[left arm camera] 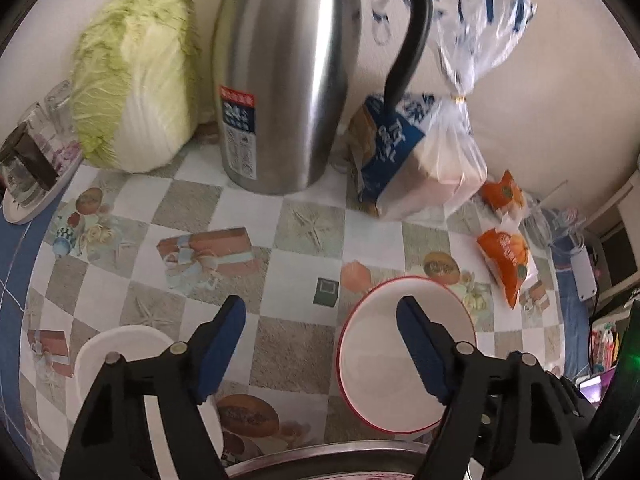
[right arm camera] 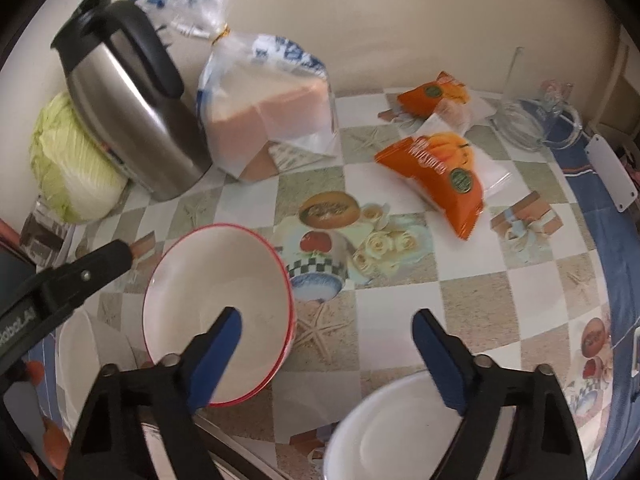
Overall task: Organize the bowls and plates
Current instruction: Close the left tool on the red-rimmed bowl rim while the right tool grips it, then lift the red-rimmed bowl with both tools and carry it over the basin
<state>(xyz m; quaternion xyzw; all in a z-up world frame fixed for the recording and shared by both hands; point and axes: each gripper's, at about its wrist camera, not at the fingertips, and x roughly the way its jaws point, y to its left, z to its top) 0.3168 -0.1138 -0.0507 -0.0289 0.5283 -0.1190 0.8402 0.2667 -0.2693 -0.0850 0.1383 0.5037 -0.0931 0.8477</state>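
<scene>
Both grippers (jaws apart) tilt steeply over red-rimmed bowl (left arm camera: 404, 360).

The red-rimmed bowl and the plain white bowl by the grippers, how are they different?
The red-rimmed bowl has a thin red line around its edge; the plain white bowl is white all over. The red-rimmed bowl looks deeper, the plain white bowl shallower. The red-rimmed bowl sits farther onto the table, the plain white bowl nearer the camera. Both are white inside, empty and upright on the patterned tablecloth.

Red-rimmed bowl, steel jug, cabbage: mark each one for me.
red-rimmed bowl (right arm camera: 224, 280), right wrist view, on its white inner wall.
steel jug (left arm camera: 280, 80), left wrist view, on its brushed metal body.
cabbage (left arm camera: 136, 80), left wrist view, on its outer leaves.
</scene>
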